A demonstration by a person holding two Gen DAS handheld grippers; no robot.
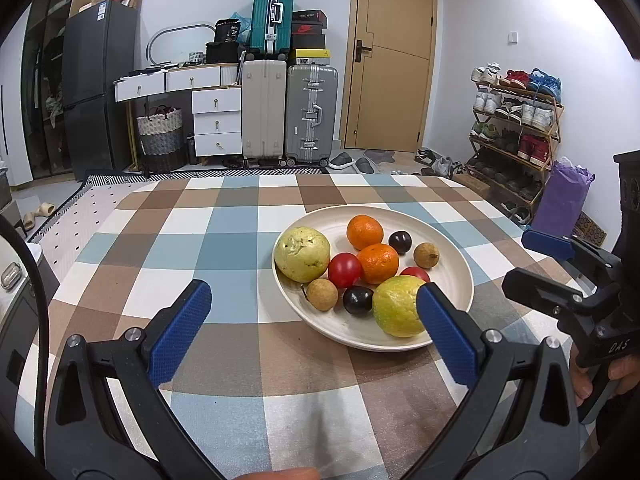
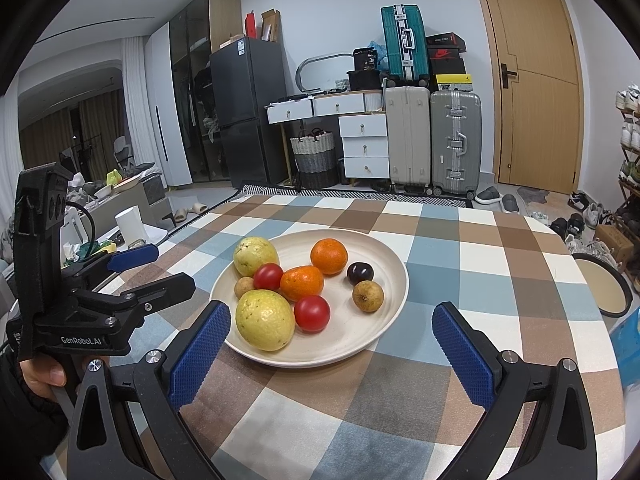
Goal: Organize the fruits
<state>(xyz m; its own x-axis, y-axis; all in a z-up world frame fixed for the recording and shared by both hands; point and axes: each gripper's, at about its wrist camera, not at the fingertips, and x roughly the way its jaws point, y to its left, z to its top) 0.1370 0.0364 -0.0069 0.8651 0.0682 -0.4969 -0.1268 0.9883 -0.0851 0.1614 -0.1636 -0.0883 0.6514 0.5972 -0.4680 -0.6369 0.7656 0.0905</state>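
A cream plate (image 1: 452, 248) rests on the checked surface (image 1: 224, 248) and carries all the fruit: two yellow-green guavas, one at its far left (image 1: 303, 254) and one at its near edge (image 1: 397, 306); two oranges (image 1: 364, 232) (image 1: 378, 263) toward the centre; two red tomatoes (image 1: 345, 269) (image 2: 312, 313); two dark plums (image 1: 400, 242) (image 1: 357, 300); and two brown longans (image 1: 426, 255) (image 1: 322, 294). The left gripper (image 1: 312, 304) hovers above the near side of the surface with its jaws spread wide and nothing between them; its right blue pad overlaps the near guava in the left wrist view, though contact cannot be judged. The right gripper (image 2: 332, 322) is likewise held near the plate's near rim, jaws wide apart and empty. Each gripper appears at the edge of the other's view, the two flanking the plate left and right.
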